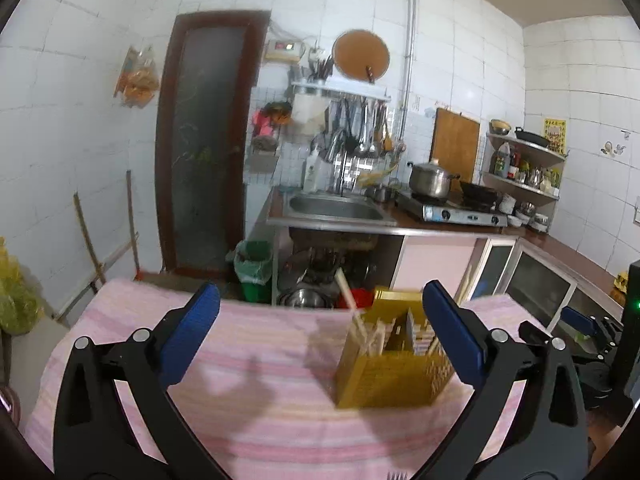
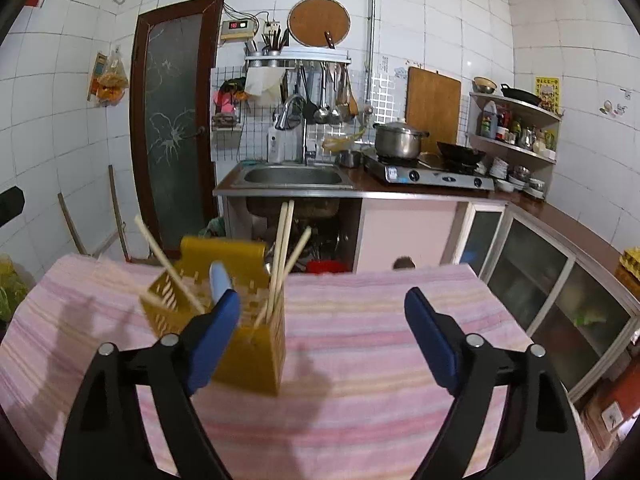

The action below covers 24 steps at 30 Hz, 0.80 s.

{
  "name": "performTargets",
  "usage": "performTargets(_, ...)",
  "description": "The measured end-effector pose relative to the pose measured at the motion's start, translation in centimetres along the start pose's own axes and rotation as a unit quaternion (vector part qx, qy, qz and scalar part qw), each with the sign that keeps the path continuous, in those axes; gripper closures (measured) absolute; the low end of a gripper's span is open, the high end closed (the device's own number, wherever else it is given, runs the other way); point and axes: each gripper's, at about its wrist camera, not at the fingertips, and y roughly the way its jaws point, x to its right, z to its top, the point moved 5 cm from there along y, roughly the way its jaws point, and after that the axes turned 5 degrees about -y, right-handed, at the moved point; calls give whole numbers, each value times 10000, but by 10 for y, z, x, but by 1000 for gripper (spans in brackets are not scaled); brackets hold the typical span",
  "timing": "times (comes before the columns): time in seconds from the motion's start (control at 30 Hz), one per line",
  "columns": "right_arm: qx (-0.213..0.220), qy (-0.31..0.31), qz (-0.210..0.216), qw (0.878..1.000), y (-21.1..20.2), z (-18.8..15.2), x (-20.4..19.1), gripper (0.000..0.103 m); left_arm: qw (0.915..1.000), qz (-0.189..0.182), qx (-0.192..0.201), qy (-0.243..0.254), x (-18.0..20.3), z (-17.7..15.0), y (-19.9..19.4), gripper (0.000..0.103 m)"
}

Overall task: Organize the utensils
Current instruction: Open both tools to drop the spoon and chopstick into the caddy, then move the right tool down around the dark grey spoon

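Pink towel (image 2: 360, 360); yellow caddy (image 2: 256, 352); chopsticks' (image 2: 282, 256) tips clear only right view.

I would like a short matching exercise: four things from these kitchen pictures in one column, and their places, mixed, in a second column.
Things:
1. yellow utensil holder
2. steel pot
3. round board
4. green bin

Places:
A. hanging on the tiled wall
B. on the floor beside the sink cabinet
C. on the pink striped cloth
D. on the stove

Pairs: 1-C, 2-D, 3-A, 4-B
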Motion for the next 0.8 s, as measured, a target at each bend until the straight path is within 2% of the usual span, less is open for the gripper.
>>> performTargets(0.1, -60, 102, 26, 9999, -16, -28, -7, 12, 9997, 202, -149, -24, -14, -25, -9, 5)
performTargets(0.23, -326, 185, 143, 9992, -21, -66, -20, 12, 9978, 481, -420, 167, -28, -63, -13, 5)
performTargets(0.37, -568, 155, 180, 9981, -18, -99, -35, 12, 9944, 582, -839, 284, -43, -103, -8, 5)
performTargets(0.47, -715, 104, 157, 9973, -14, -115, -40, 12, 9923, 632, -1056, 142, -54, -127, 1, 5)
performTargets(0.6, -773, 53, 105, 9969, -8, -130, -45, 12, 9895, 888, -1129, 162, -66, -153, 12, 5)
performTargets(0.7, -936, 128, 170, 9954, -1, -141, -47, 12, 9853, 742, -1526, 193, -70, -167, 24, 5)
performTargets(0.8, -1125, 26, 166, 9935, 4, -148, -54, 12, 9832, 843, -1594, 274, -71, -174, 28, 5)
